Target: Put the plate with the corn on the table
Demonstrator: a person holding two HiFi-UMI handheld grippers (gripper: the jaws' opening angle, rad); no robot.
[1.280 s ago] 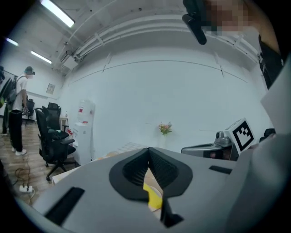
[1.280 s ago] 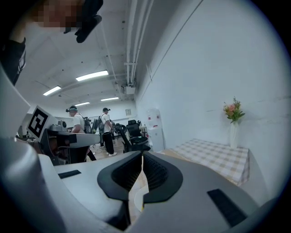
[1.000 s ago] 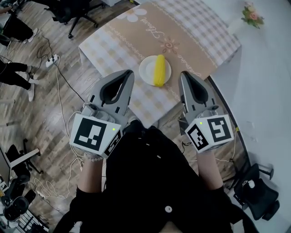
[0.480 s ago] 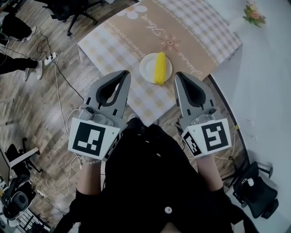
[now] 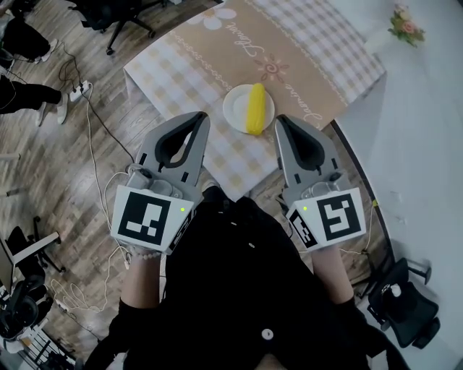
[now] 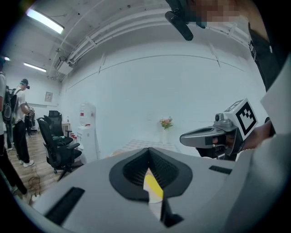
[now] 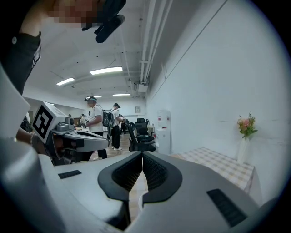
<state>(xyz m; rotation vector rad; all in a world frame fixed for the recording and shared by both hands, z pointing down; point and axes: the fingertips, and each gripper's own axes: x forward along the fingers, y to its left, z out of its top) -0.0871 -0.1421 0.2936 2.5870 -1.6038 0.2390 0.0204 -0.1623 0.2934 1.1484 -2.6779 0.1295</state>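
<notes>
A: Setting, head view: wood floor [image 5: 58, 173] down the left, desk [image 5: 318, 50] under a checked cloth across the upper middle of the frame.

B: Noted. Left claw [image 5: 198, 120]?

A: Jaws together, pads meeting, nothing clamped. Its own view agrees: tips closed, with a sliver of yellow showing through the slit behind them, well beyond the pads.

B: Right claw [image 5: 282, 124]?

A: Same reading: jaws together, empty. Its view looks past the closed tips to the checked cloth at lower right and to people standing by office chairs [image 7: 138, 136] at mid-left.

B: Position of the two?

A: Side by side at frame centre, tips pointing up-frame. They sit on either side of the desk's near corner, and the tips overlap its edges in the picture. Neither touches anything.

B: Task items?

A: Plate [image 5: 233, 110], white, resting on the desk near that corner, just above and between the two sets of tips. Corn [image 5: 255, 108] lies lengthwise on it, toward its right side. Both claws are near the plate but apart from it.

B: Anything else?

A: Flowers [image 5: 402, 22], pink, in the upper right corner.
</notes>
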